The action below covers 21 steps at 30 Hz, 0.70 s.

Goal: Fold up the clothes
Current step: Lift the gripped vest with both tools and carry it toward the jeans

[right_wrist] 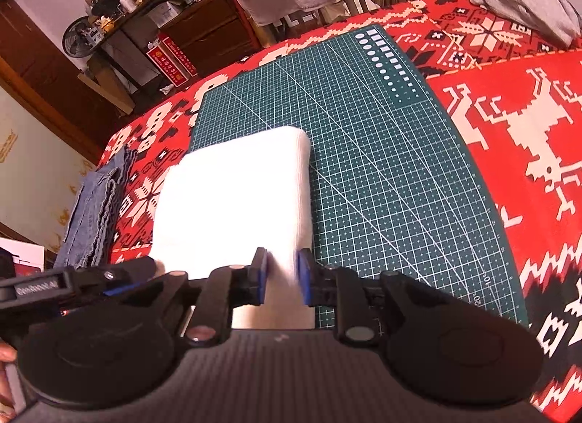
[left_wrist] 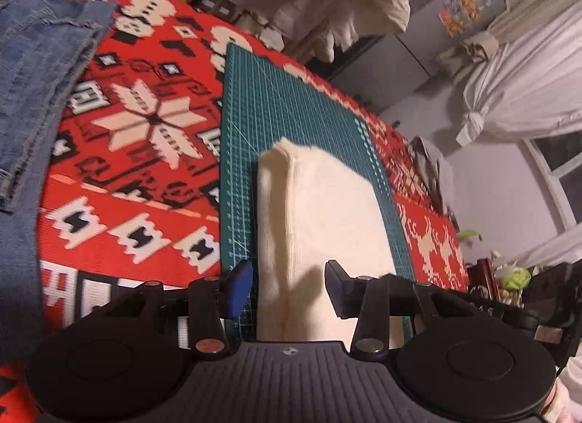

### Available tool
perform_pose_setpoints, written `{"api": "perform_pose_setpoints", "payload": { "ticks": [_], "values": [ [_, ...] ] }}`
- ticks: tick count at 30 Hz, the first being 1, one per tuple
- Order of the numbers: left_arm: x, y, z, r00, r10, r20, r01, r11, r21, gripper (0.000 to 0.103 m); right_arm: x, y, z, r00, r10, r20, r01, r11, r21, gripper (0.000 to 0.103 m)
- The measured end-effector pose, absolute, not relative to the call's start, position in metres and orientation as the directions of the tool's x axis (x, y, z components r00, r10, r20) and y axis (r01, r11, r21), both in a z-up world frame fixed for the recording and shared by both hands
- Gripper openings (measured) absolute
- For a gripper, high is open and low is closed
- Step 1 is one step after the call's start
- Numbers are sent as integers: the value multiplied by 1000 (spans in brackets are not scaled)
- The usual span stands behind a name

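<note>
A folded cream-white cloth (left_wrist: 320, 212) lies flat on the green cutting mat (left_wrist: 291, 103). My left gripper (left_wrist: 289, 284) hovers over its near end, open wide, with nothing between the blue-padded fingers (left_wrist: 242, 286). In the right wrist view the same white cloth (right_wrist: 236, 190) covers the mat's (right_wrist: 382, 154) left part. My right gripper (right_wrist: 282, 275) sits low over the cloth's near right corner. Its jaws stand a narrow gap apart, and the cloth seen between them looks flat rather than pinched.
A red patterned blanket (right_wrist: 527, 124) covers the bed. Folded blue jeans (left_wrist: 32, 95) lie to the left of the mat. A grey garment (right_wrist: 523, 1) is heaped at the far right corner. Shelves and drawers (right_wrist: 203, 34) stand beyond the bed.
</note>
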<state>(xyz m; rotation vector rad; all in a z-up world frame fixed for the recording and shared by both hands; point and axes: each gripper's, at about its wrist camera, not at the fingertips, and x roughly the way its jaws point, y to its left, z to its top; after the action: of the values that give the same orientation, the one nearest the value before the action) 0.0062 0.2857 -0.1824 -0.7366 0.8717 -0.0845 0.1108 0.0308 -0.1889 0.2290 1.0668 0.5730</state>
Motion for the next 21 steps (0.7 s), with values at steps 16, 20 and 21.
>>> {"api": "perform_pose_setpoints", "payload": {
  "ticks": [16,20,21],
  "values": [
    [-8,292,-168,715,-329,-617,-233,720,-654,19,99,45,-165,388,540,-747,-376,833,406,11],
    [-19,310,-149,747,-310,-588,-233,706,-669,19,98,59,-146,383,574,-724,-402,809,429,11],
    [-22,317,-144,755,-303,-581,-235,703,-672,19,97,66,-141,383,581,-718,-415,803,428,11]
  ]
}}
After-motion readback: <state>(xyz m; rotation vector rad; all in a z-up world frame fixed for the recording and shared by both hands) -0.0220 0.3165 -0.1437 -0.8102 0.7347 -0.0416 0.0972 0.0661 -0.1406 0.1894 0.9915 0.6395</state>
